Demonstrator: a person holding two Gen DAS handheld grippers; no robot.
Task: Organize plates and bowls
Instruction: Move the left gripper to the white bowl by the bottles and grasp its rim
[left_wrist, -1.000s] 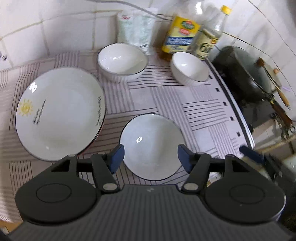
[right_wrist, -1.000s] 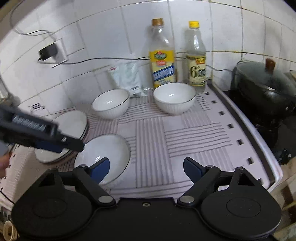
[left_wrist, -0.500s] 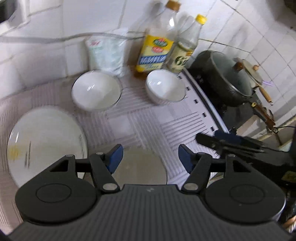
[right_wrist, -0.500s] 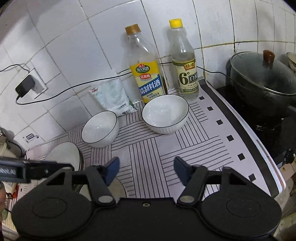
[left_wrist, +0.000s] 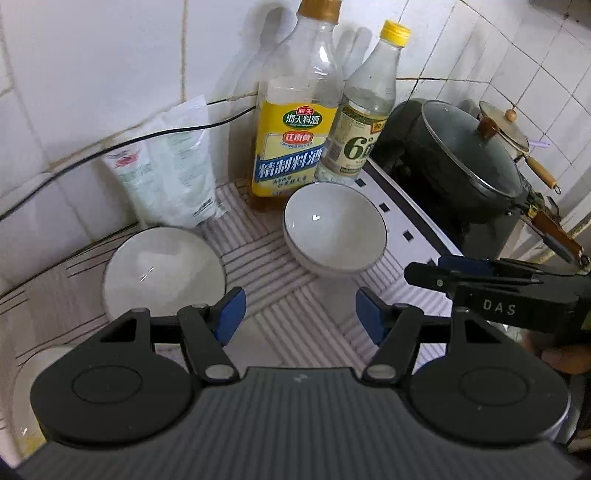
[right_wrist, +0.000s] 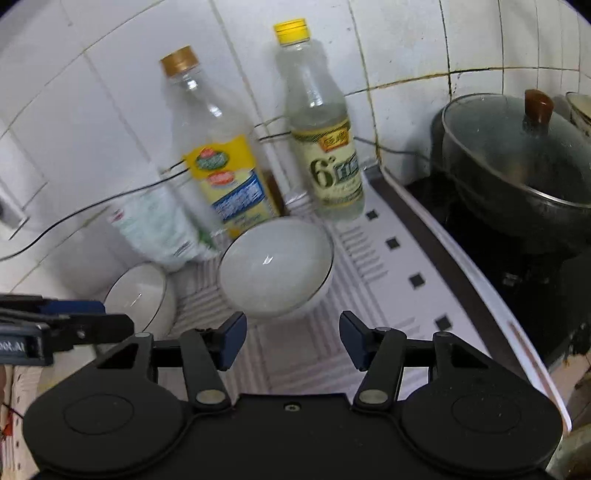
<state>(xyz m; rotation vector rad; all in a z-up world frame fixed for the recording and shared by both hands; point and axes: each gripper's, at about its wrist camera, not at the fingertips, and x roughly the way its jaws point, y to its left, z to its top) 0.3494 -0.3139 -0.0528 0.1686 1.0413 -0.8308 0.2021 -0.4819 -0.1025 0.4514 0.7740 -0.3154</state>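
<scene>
Readable print on two bottles and one pair of tongs.
Yellow label of the tall bottle (left_wrist: 291, 147): "海天料酒", "江南春", "精制料酒". Pale label of the yellow-capped bottle (left_wrist: 356, 144): a large "6°". Black body of the right tongs (left_wrist: 443, 273) in the left wrist view: "DAS". Printing on the white packet (left_wrist: 166, 173): too blurred to read.

- Striped counter mat (left_wrist: 295, 332), pale with dark line blocks, runs to the tiled wall.
- On it: two white bowls, left bowl (left_wrist: 162, 273) and right bowl (left_wrist: 334, 229), apart.
- Behind them: yellow-label bottle (left_wrist: 291, 140), yellow-cap bottle (left_wrist: 360, 122), white pouch (left_wrist: 170, 166) leaning on the wall.
- Plate edge (left_wrist: 22, 398) at lower left.
</scene>
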